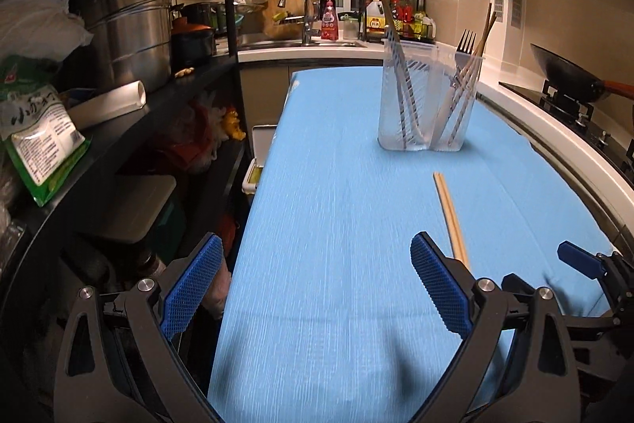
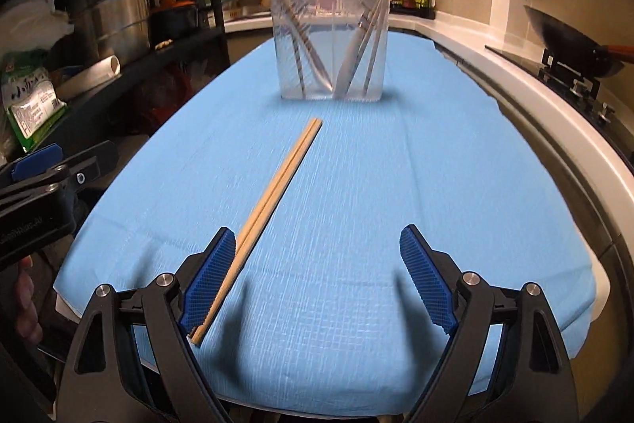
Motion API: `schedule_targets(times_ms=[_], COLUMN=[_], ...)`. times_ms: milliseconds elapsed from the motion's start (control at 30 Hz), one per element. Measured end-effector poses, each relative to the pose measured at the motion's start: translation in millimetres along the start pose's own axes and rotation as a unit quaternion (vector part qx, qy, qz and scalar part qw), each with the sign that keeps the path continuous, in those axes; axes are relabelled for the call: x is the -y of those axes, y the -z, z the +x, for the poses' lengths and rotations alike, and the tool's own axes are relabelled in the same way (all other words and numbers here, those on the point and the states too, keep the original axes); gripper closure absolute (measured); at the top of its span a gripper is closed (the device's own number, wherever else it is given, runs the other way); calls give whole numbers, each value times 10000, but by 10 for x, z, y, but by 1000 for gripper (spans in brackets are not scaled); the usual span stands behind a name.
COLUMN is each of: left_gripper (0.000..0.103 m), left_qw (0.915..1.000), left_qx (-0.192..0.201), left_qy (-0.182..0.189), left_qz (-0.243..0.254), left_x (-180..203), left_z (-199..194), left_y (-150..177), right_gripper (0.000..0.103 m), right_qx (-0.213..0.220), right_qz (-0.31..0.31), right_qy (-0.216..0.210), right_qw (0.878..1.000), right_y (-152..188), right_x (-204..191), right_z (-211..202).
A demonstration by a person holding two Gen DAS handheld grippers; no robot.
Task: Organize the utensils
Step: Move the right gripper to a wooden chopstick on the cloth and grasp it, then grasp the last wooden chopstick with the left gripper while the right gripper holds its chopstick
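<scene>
A clear plastic utensil holder (image 1: 426,98) (image 2: 332,44) with two compartments stands on the blue cloth (image 1: 337,224) (image 2: 376,165); it holds chopsticks, a fork (image 1: 465,44) and other utensils. A pair of wooden chopsticks (image 1: 451,219) (image 2: 269,209) lies flat on the cloth in front of it. My right gripper (image 2: 315,276) is open, low over the cloth, with the chopsticks' near end beside its left finger (image 2: 210,280). My left gripper (image 1: 317,284) is open and empty at the cloth's left edge; the right gripper shows at its right (image 1: 586,260).
A black shelf (image 1: 130,113) with steel pots (image 1: 130,26) and packets stands close on the left. A wok (image 1: 570,74) (image 2: 570,34) sits on the stove at the right. The sink and bottle rack (image 1: 396,10) lie behind the table.
</scene>
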State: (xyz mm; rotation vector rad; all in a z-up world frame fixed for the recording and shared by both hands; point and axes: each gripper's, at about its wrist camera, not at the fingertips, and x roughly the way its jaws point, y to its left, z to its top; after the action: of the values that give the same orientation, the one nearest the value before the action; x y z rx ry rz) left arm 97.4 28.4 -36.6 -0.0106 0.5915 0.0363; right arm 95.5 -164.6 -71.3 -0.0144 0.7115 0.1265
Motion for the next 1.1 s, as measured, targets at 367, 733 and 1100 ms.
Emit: schedule_targets(times_ms=[367,733,1100], left_gripper=[10,10,10], left_qw=[9999,9999,9994], left_qx=[-106,-155,-246], left_qy=[-38,41,249], left_qz=[-37,8,42], left_x=[-24,80,250], left_z=[55,87,117], left_y=[107,146,165], right_gripper=[41,41,98], right_qx=[-264,-128,177], right_qz=[-322,-97,-220], right_qy=[-77,345,-362], right_qw=[9991,9993,9989], right_y=[95,125,268], right_x=[-210,187,390], right_z=[135,107,-16])
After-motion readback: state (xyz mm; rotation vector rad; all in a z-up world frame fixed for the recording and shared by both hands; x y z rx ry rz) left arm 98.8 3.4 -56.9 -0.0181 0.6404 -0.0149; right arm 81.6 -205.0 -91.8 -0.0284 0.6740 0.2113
